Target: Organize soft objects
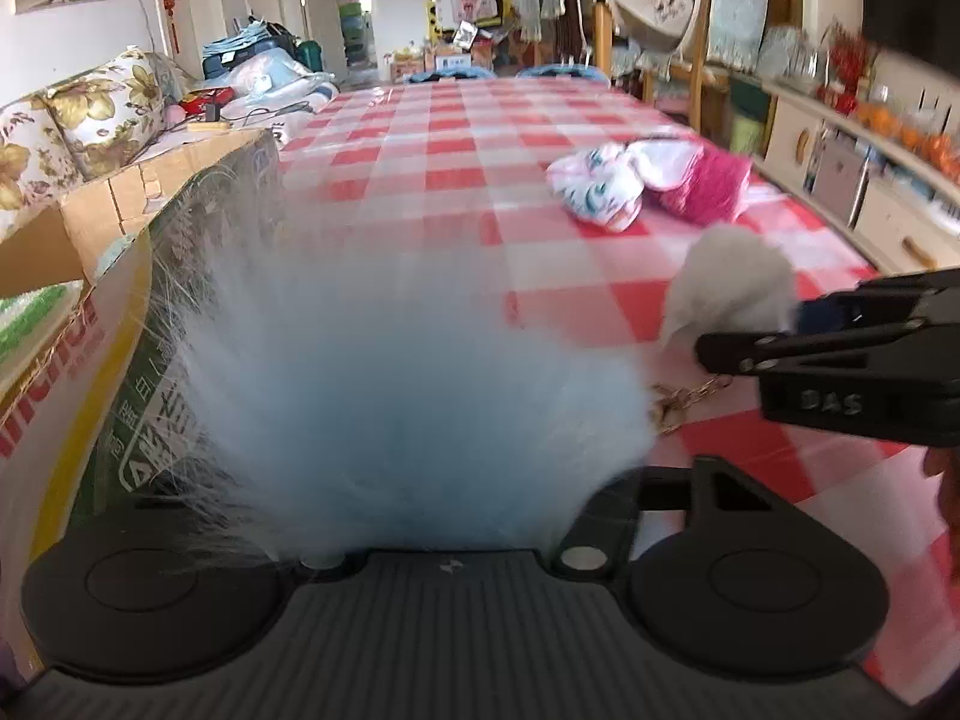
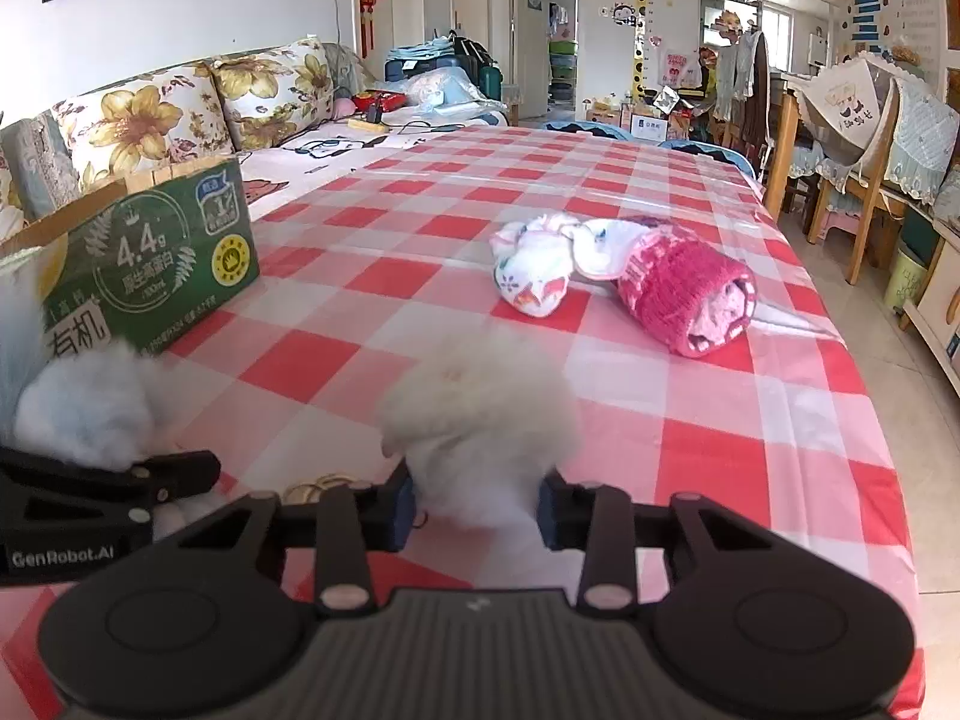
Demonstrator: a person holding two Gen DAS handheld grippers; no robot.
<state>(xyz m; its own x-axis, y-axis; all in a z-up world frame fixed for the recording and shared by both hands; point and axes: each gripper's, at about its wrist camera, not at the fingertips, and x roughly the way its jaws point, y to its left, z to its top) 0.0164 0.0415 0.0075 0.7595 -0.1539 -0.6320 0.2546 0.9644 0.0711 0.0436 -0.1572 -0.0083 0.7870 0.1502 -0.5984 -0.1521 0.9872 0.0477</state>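
Two handheld grippers work over a red-and-white checked tablecloth (image 2: 690, 450). Right gripper (image 2: 477, 510): jaws drawn in, blue pads pressing either flank of a white fluffy pompom (image 2: 480, 420) that sits on the cloth; the pompom's lower half is screened by the jaws and its fur blurs at the edges. Brass-coloured rings (image 2: 324, 485), apparently a keyring, show just left of it, partly covered by the gripper frame; their attachment cannot be made out. Left gripper (image 2: 180, 471): seen in the right wrist view as a black finger entering from the left edge, a pale blue fluffy pompom (image 2: 84, 414) bulging above it. In the left wrist view that blue fur (image 1: 390, 372) fills the lower centre and hides the fingertips almost entirely, so whether the pads actually press on it cannot be told. A short chain (image 1: 690, 399) emerges at the fur's right edge. Green cardboard box (image 2: 162, 264): flaps open, standing at the table's left edge, close beside the blue pompom; contents not visible. Farther up the table, well apart from both grippers: a white patterned cloth bundle (image 2: 534, 270) touching a pink knitted roll (image 2: 684, 294).
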